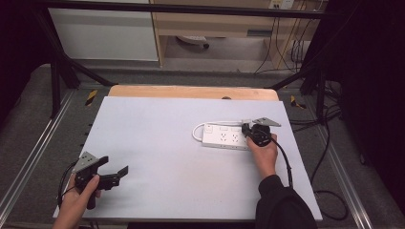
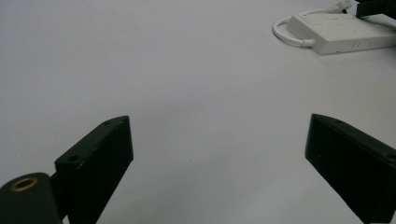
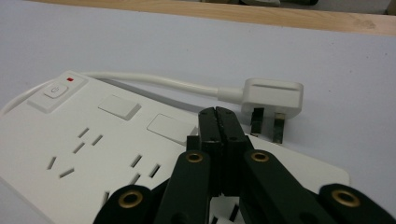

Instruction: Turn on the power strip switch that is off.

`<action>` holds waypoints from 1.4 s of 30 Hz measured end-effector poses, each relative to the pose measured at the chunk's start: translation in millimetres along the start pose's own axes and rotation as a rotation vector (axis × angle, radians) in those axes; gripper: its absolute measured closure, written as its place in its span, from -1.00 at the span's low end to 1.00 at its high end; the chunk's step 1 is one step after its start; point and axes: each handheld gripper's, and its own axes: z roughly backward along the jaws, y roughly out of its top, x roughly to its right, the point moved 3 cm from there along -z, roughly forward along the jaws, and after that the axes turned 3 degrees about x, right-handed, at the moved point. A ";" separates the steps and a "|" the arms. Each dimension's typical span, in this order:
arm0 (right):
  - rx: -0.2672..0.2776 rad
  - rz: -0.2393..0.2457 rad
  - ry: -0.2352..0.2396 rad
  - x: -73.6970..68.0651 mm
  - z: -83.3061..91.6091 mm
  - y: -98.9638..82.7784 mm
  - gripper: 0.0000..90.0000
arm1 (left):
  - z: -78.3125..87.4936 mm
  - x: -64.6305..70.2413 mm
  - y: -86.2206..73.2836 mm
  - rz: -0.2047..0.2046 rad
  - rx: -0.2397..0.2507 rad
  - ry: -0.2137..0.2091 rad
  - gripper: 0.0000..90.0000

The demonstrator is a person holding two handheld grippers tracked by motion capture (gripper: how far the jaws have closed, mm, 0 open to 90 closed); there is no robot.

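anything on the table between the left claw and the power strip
Nothing: in the high view, only bare grey table separates the left claw from the power strip. The left gripper view shows the same bare stretch.

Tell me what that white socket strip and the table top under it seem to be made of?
Power strip: probably moulded plastic; smooth white shell with a slight sheen. Table surface: a matte pale grey sheet, perhaps laminate; a bare wooden edge shows behind it.

Each hand-held gripper is matte black, the left hand-held gripper [image 1: 116,174] and the right hand-held gripper [image 1: 247,130] alike, with a grey three-cornered plate on top, brass-ringed screw holes behind the jaws and a black cable trailing behind. A black sleeve [image 1: 282,205] covers the right arm.
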 end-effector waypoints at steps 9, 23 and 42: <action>0.000 0.014 -0.006 -1.0 -0.4 0.3 1.00 | 0.1 -0.2 0.0 -0.001 0.001 -0.001 -0.83; -0.007 0.011 -0.023 2.9 3.7 4.1 1.00 | 1.4 -0.9 0.9 0.002 0.008 0.005 -0.83; -0.007 0.001 -0.010 3.8 9.6 10.3 0.88 | 0.6 -1.0 0.1 0.000 0.001 0.004 -0.83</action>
